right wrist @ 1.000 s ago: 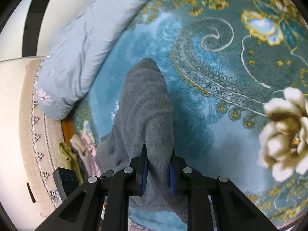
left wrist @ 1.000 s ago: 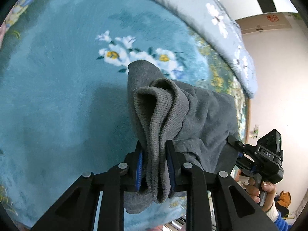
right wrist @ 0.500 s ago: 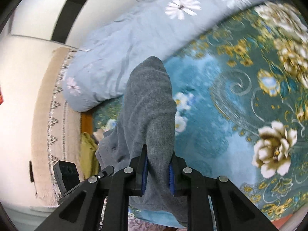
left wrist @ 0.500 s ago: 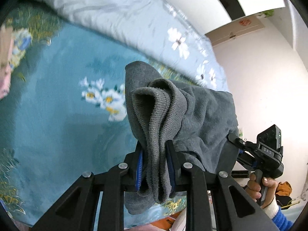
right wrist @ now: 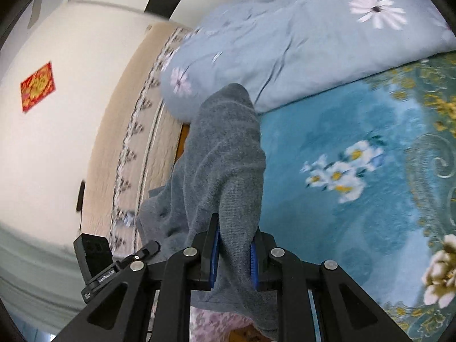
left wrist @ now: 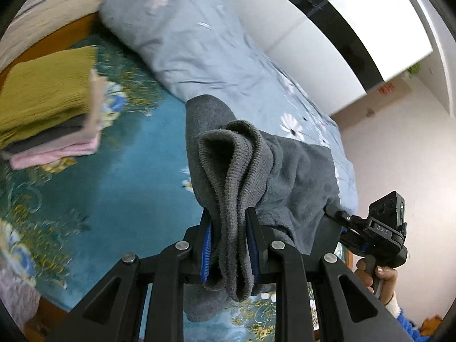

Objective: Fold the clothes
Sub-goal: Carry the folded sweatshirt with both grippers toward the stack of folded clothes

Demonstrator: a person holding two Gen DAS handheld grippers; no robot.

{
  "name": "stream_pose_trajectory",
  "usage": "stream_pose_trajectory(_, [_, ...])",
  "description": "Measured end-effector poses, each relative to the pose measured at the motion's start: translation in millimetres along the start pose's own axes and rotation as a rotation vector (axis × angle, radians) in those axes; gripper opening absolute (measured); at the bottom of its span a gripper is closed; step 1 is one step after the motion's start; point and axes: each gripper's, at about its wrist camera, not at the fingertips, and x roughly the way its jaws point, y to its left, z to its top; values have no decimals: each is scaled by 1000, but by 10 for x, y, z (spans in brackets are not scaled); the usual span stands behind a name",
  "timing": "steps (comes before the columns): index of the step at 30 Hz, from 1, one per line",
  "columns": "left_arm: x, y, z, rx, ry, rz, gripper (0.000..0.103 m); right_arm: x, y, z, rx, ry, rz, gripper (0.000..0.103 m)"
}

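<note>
- Clamping a bunched ribbed hem of the grey garment (left wrist: 245, 171) between the blue pads of the left gripper (left wrist: 229, 249), cloth bulging above and hanging below the jaws.
- Pinching another fold of the same grey garment (right wrist: 228, 154) in the right gripper (right wrist: 234, 259), jaws narrowed tight on the fabric.
- Hanging lifted between the 2 grippers, above the teal floral blanket (left wrist: 108, 188).
- Leaving a wide bare stretch of blanket at centre, bounded by the rolled pale-blue duvet (left wrist: 199, 45) along the far edge.
- Occupying the left corner beside a wooden bed edge: a stack of folded clothes (left wrist: 48, 105), olive on top, dark grey and pink beneath.
- Showing the right gripper (left wrist: 333, 211) at the garment's far corner, a hand (left wrist: 379, 276) on its handle.
- Blurring over blanket pattern and stack; garment's lower part cut off behind the jaws, its type impossible to tell.
</note>
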Motion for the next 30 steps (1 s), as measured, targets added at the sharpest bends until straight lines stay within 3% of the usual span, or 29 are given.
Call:
stream_pose_trajectory(4, [-208, 181, -89, -55, -37, 40, 23, 268, 123, -89, -25, 57, 43, 19])
stream_pose_trajectory(14, [-403, 668, -124, -156, -92, 36, 23, 780, 476, 40, -101, 154, 51, 19])
stream_pose_trajectory(21, [-400, 1208, 131, -187, -71, 9, 23, 1312, 795, 159, -127, 190, 7, 19])
stream_pose_trajectory(30, [-443, 2135, 901, -170, -26, -38, 23, 2235, 1373, 334, -122, 207, -68, 19])
